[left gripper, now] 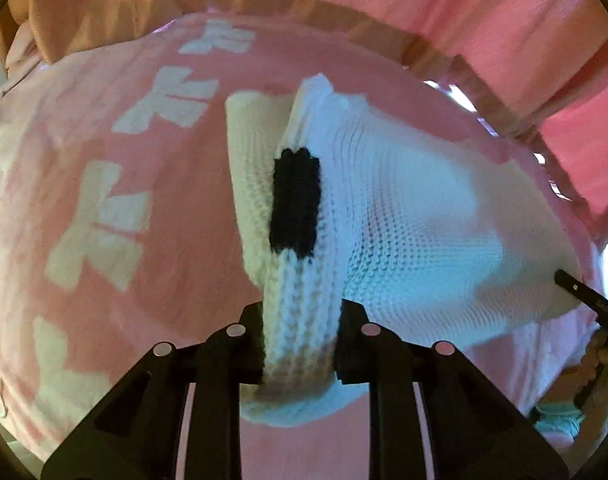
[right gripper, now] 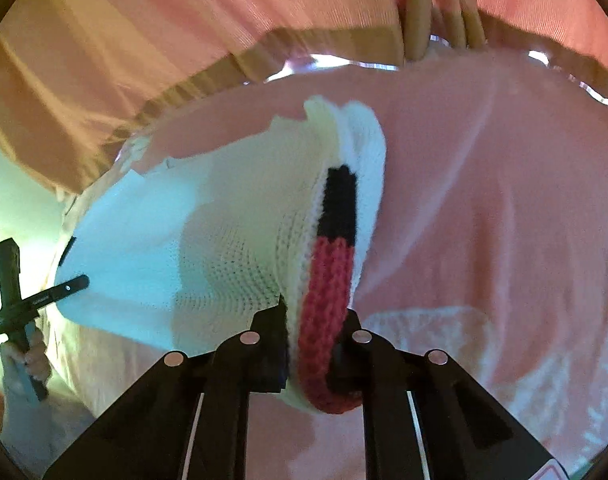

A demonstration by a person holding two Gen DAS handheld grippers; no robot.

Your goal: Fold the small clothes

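No word, number or brand can be read. Left of the left gripper (left gripper: 299, 344), the pink cloth (left gripper: 175, 216) bears pale blocky shapes (left gripper: 103, 224), not clearly letters.

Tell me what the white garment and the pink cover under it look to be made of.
White garment: knitted yarn, matte; clear ribbed stitches at the band, with black and red yarn sections, probably wool or acrylic. Pink cover: soft, fuzzy cloth, likely fleece or towelling; blurred nap and pale woven-in shapes. Both grippers, left and right, clamp the ribbed edge.
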